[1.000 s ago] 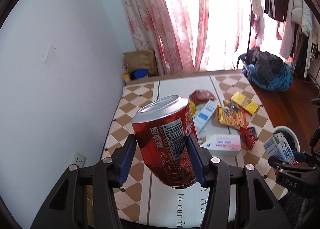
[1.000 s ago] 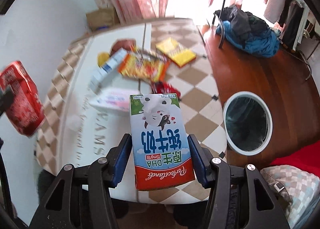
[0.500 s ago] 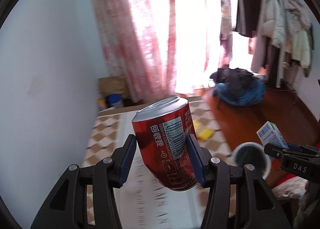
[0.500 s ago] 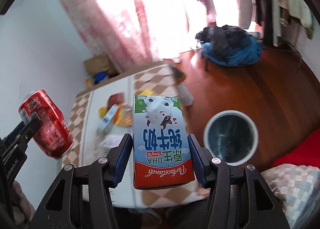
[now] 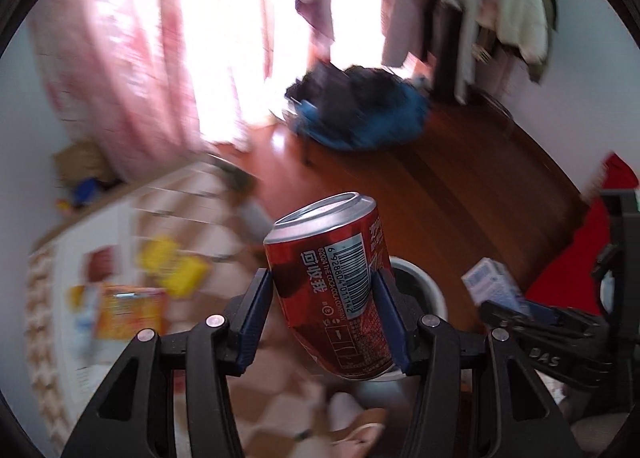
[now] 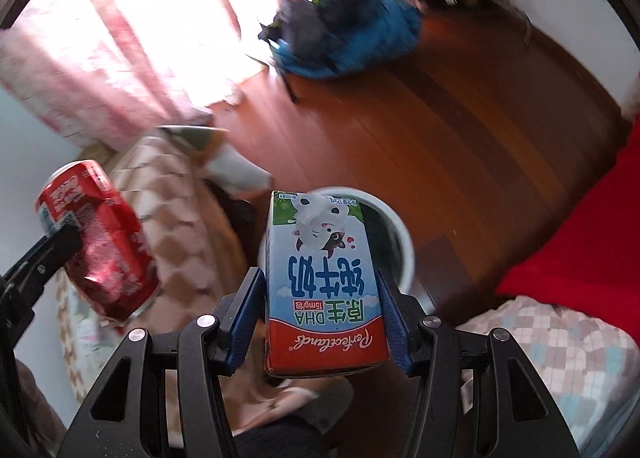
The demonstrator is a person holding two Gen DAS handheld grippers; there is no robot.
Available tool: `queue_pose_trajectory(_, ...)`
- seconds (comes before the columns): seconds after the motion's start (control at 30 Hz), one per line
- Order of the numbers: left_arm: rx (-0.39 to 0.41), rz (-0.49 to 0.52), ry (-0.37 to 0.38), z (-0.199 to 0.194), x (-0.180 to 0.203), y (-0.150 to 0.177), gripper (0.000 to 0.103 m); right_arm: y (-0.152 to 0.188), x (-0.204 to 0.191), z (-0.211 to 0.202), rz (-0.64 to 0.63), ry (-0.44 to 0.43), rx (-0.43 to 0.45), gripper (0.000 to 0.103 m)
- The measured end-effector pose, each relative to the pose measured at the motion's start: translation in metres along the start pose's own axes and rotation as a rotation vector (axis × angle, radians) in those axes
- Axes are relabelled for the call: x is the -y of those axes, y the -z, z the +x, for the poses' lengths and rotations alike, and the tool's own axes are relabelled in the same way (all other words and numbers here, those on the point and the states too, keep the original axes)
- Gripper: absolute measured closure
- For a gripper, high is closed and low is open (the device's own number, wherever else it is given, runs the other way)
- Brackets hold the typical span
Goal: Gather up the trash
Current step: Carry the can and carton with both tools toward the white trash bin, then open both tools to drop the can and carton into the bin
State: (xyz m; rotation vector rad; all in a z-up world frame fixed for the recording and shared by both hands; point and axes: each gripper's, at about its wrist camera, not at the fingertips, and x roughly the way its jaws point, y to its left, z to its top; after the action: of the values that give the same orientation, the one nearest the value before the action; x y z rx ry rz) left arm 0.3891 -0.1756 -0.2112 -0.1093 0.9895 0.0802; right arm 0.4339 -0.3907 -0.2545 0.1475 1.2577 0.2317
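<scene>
Red aluminium, a cola can (image 5: 334,286) sits clamped in the left gripper (image 5: 326,312), tilted; beside its barcode runs "©2024 THE COCA-COLA COMPANY". The right gripper (image 6: 322,316) squeezes a milk carton (image 6: 322,282) upside down, printed "Perfectland", "DHA" and a cartoon cow. Both are held in the air above a white-rimmed trash bin (image 6: 402,242) standing on a reddish wooden floor (image 6: 460,146). A checkered tablecloth (image 5: 172,218) carries yellow and orange wrappers (image 5: 132,310), too blurred to read. Pink curtains (image 5: 120,70) glow against the window. Most of the bin hides behind can and carton.
</scene>
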Motion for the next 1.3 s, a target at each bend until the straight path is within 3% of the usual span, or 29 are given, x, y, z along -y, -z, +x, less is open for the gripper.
queue_pose_trajectory(0.17,-0.136,0.029,0.071,0.085,0.034,-0.006,0.055,-0.010,0.046,0.064,0.066,0.001,-0.090,0.045)
queue_pose_trajectory(0.33,-0.264,0.031,0.088,0.138,0.045,-0.006,0.052,-0.017,0.064,0.124,0.111,-0.033,-0.175,0.045)
queue_pose_trajectory(0.4,-0.298,0.043,0.063,0.149,0.047,-0.003,0.044,-0.016,0.073,0.143,0.153,-0.053,-0.203,0.045)
queue_pose_trajectory(0.47,-0.304,0.039,0.043,0.151,0.047,-0.002,0.017,-0.013,0.077,0.160,0.166,-0.066,-0.241,0.037)
queue_pose_trajectory(0.53,-0.309,0.040,0.006,0.151,0.043,0.004,0.007,-0.006,0.082,0.166,0.186,-0.072,-0.253,0.012)
queue_pose_trajectory(0.57,-0.311,0.039,-0.007,0.150,0.041,0.007,0.007,-0.004,0.083,0.168,0.185,-0.070,-0.256,0.010)
queue_pose_trajectory(0.7,-0.317,0.037,-0.055,0.145,0.033,0.016,0.006,0.002,0.076,0.170,0.140,-0.007,-0.258,0.000)
queue_pose_trajectory(0.87,-0.314,0.036,-0.090,0.136,0.024,0.028,0.001,0.004,0.061,0.152,0.035,0.161,-0.210,0.000)
queue_pose_trajectory(1.07,-0.293,0.036,-0.101,0.115,0.021,0.033,0.000,0.006,0.050,0.115,-0.020,0.223,-0.146,0.000)
queue_pose_trajectory(1.3,-0.251,0.036,-0.097,0.073,0.021,0.032,0.000,0.012,0.038,0.067,-0.035,0.232,-0.098,0.000)
